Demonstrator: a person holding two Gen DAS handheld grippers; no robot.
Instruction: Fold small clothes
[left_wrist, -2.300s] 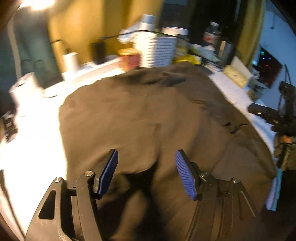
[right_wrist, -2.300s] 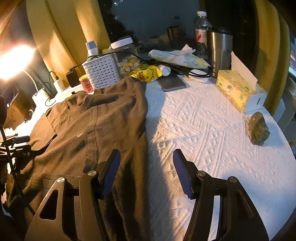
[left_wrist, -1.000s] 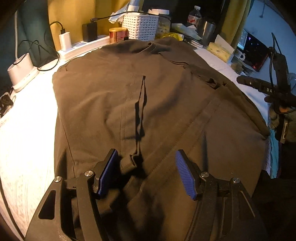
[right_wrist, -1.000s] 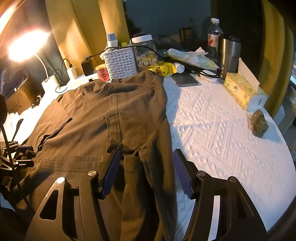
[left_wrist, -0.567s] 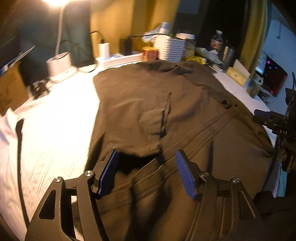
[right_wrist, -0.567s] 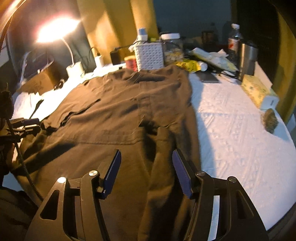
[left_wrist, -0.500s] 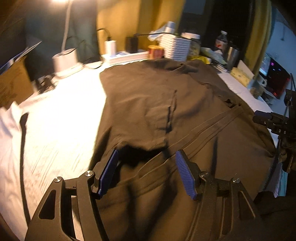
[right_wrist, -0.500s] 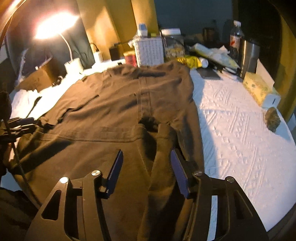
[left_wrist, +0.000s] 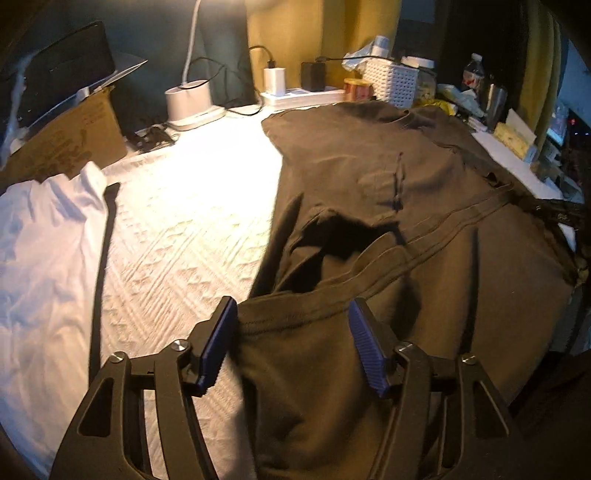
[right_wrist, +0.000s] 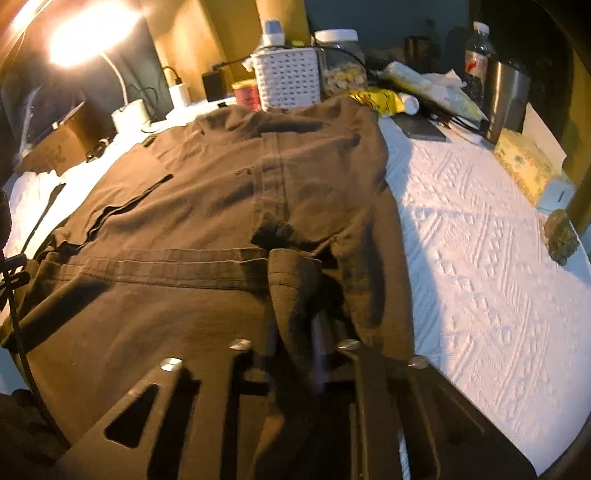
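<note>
White quilt (right_wrist: 480, 258); brown garment (right_wrist: 221, 221) lengthwise toward basket (right_wrist: 288, 79); right hand-held gripper (right_wrist: 295, 350) pinching hem, left hand-held gripper (left_wrist: 291, 347) spread wide.

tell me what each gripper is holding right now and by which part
The right gripper is shut on the brown garment, pinching a bunched fold at its near edge. The left gripper is open, holding nothing.

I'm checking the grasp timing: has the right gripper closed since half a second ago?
Yes. The right gripper has shut on a fold of the dark brown cotton garment, whose far edge lies by the white plastic basket.
</note>
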